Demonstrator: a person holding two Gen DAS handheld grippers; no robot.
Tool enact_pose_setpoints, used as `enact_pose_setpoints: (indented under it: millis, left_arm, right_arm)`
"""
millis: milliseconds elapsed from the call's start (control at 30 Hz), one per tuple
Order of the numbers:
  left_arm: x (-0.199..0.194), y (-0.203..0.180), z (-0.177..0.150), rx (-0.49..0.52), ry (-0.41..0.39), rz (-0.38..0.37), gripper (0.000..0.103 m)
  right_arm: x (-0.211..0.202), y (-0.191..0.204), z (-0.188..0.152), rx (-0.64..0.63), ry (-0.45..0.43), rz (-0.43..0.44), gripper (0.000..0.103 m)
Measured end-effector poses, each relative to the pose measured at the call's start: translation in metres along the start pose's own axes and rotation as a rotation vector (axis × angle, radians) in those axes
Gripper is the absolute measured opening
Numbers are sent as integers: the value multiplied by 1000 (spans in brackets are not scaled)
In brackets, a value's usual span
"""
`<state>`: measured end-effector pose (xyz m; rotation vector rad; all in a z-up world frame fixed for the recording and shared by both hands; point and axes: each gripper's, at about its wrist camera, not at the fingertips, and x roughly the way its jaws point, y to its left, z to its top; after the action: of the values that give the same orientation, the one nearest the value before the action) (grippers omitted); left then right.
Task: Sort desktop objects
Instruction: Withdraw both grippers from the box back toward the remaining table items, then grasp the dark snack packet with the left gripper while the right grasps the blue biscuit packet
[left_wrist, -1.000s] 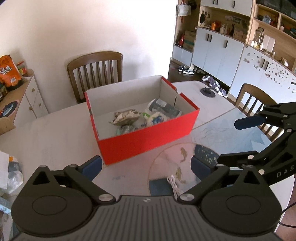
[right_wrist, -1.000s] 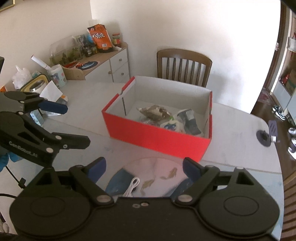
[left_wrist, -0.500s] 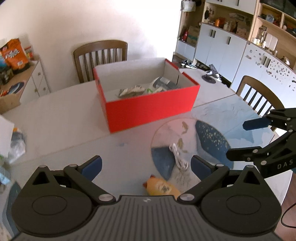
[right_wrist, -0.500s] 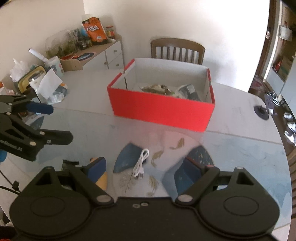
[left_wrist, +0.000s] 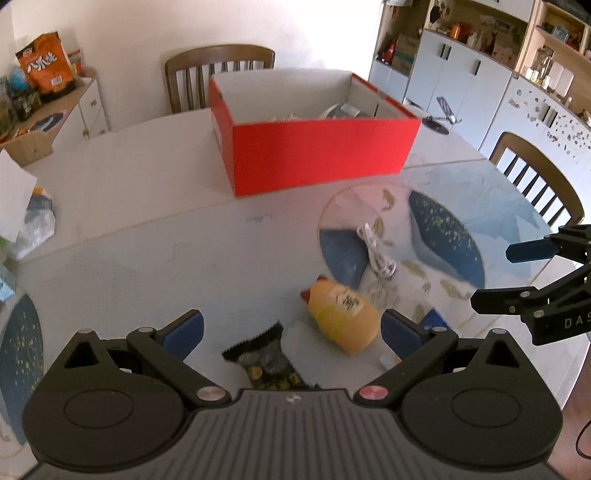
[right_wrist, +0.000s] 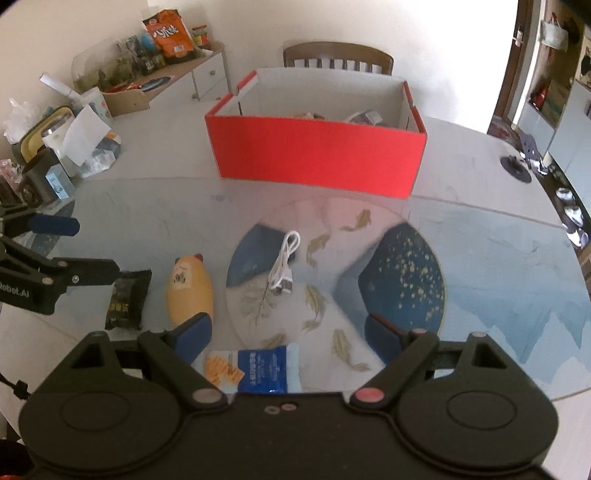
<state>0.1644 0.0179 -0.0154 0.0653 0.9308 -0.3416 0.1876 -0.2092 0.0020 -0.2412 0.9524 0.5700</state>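
The box (right_wrist: 317, 155) is red outside, white inside. Near it lie a white cable (right_wrist: 283, 261), a yellow toy (right_wrist: 189, 291), a black snack packet (right_wrist: 127, 299) and a blue-and-orange sachet (right_wrist: 251, 369).

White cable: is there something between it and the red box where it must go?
Nothing visible. The white cable lies on the round mat, and only bare table separates it from the red box.

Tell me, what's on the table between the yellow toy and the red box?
Nothing. In the right wrist view, only bare table lies between the yellow toy and the red box.
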Motion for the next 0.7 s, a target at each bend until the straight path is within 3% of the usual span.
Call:
enact_pose_setpoints:
  millis: [333,700]
  left_arm:
    - [21,6,-25,-3,66,15,102]
    - [28,11,-30,-3,91,13,102]
  right_arm:
    - [39,11,-19,53,57,-80,90]
    - [74,23,-24,123,107,-168,90]
